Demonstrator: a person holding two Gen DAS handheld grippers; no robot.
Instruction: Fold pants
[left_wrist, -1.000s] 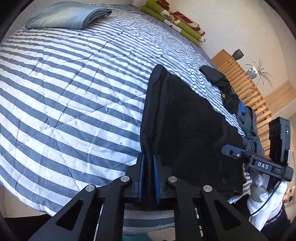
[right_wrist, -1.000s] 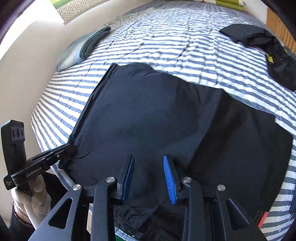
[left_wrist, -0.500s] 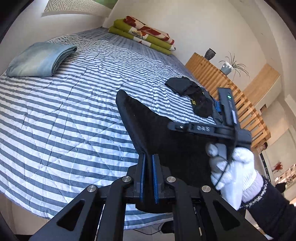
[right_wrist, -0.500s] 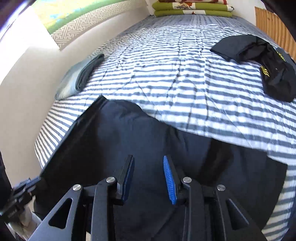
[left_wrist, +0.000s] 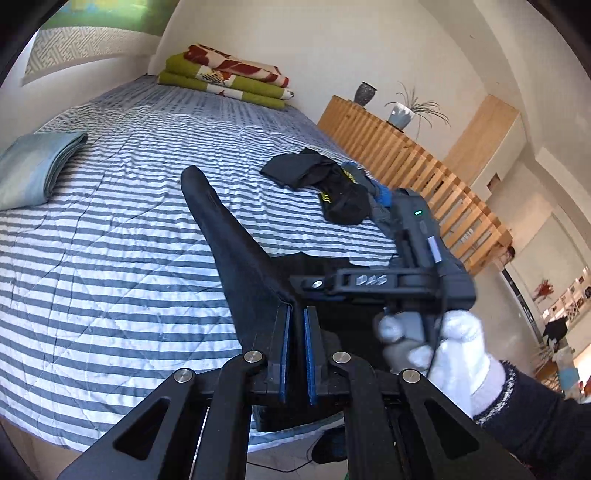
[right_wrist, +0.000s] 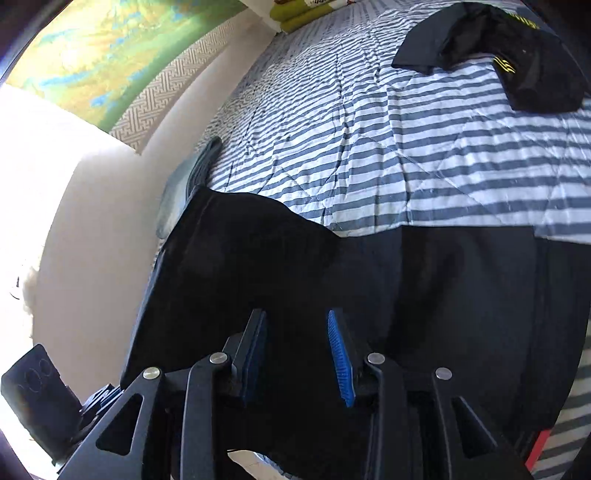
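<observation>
Left jaws pinching matte black pants (left_wrist: 236, 236), right jaws parted, striped quilt (left_wrist: 110, 236)

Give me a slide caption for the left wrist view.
Left hand-held gripper shut on black pants, lifting them over the striped bed.

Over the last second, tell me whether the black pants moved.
Yes. The black pants, clamped in the left hand-held gripper, have lifted off the striped bed cover, uncovering more stripes.
</observation>
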